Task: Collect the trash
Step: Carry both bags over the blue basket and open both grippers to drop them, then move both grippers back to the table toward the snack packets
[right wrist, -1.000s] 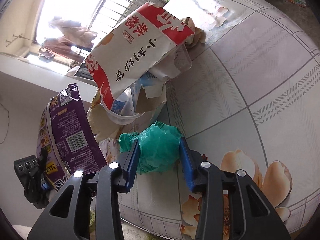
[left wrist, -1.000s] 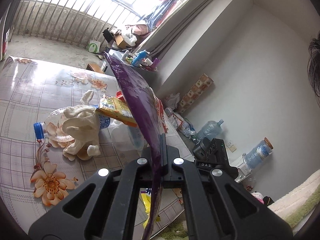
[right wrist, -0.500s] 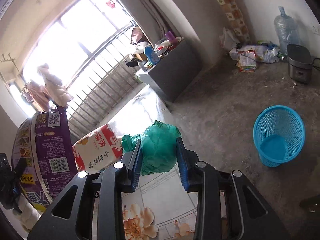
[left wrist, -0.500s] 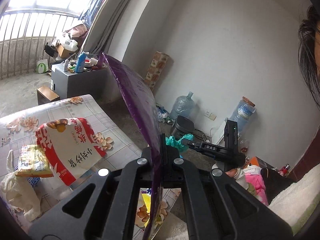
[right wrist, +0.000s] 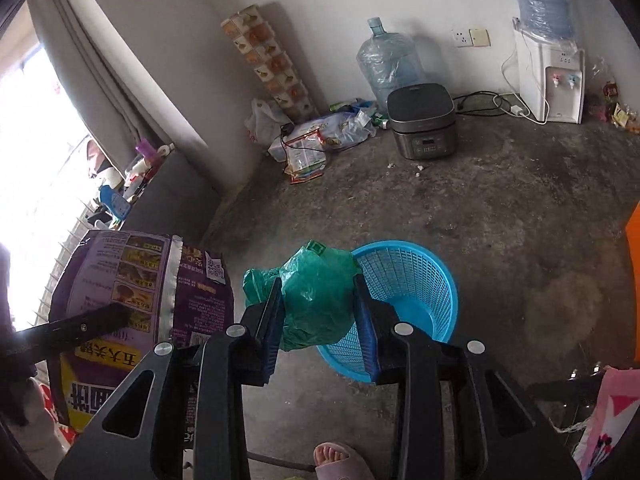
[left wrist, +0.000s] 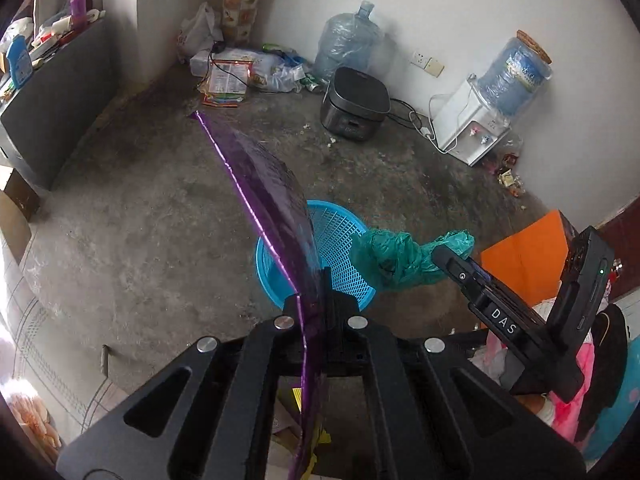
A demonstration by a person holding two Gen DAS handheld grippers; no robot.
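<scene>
Down in the lower middle of the left wrist view, the left gripper (left wrist: 316,300) is clamped tight on a flat purple foil snack bag (left wrist: 276,200), seen edge-on, so its print only shows in the right wrist view's lower left (right wrist: 152,280). Partly open, the right gripper (right wrist: 318,312) squeezes a crumpled green plastic bag (right wrist: 316,292). Both bags hide part of the blue mesh plastic basket (right wrist: 416,292) on the floor at centre frame.

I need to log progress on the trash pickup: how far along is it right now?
Done: two pieces are picked up. In hand: the left tongs pinch a purple snack bag, the right tongs clamp a crumpled green plastic bag, both near the blue mesh wastebasket. Left: dropping both in; the basket looks empty.
</scene>
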